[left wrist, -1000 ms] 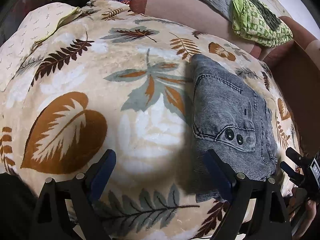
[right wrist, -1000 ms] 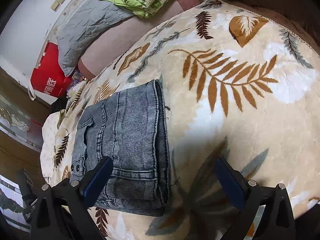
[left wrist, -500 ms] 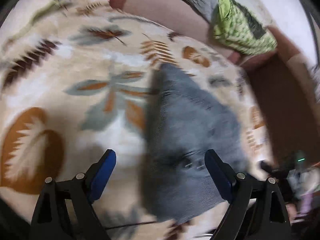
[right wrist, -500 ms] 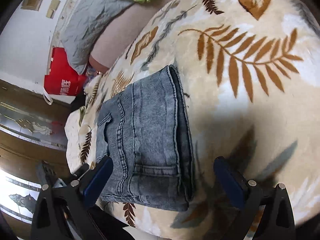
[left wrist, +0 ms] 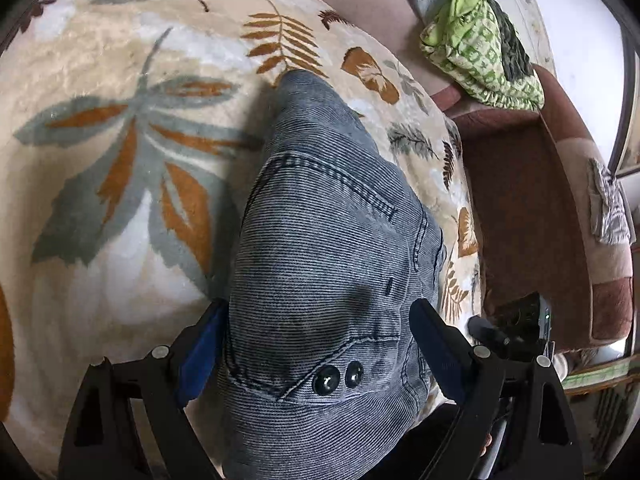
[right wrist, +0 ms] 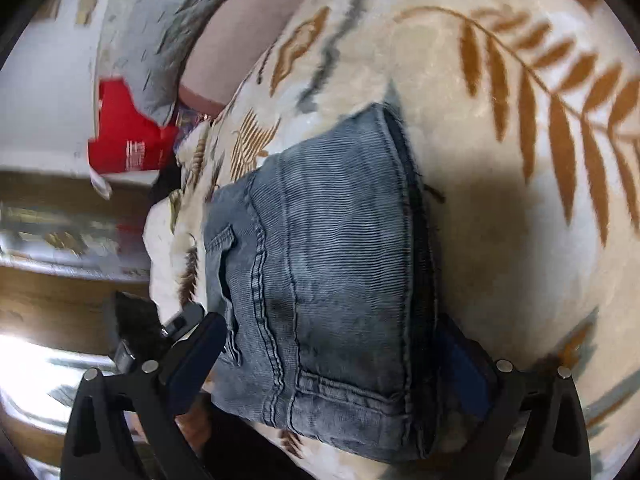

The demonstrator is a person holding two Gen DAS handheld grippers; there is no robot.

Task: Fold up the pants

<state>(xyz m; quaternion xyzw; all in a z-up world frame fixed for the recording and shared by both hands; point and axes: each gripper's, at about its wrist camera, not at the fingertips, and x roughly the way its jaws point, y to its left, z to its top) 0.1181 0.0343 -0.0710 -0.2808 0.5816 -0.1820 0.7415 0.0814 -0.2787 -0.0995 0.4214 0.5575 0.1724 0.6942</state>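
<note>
- Two grippers show, one per view: left gripper [left wrist: 316, 344] at the bottom of its frame, right gripper [right wrist: 332, 356] at the bottom of its own.
- Left gripper's jaws stand wide apart, straddling the near end of the pants [left wrist: 332, 280]; whether the blue pads [left wrist: 200, 352] touch the cloth cannot be told, and nothing is pinched.
- Right gripper's jaws are equally wide, one finger at each side of the pants [right wrist: 332, 280], the right pad partly hidden behind the folded edge.
- One pair of grey corduroy pants, folded into a thick bundle, lies mid-frame on the blanket [left wrist: 100, 160].
- Two dark buttons [left wrist: 338, 378] sit side by side on a pocket flap, lower centre of the left view.
- One leaf-print blanket covers the surface.
- One green patterned cloth [left wrist: 480, 48] lies upper right, well apart.
- One red bag [right wrist: 128, 140] sits at the left edge of the right view, beside a grey pillow [right wrist: 160, 28].
</note>
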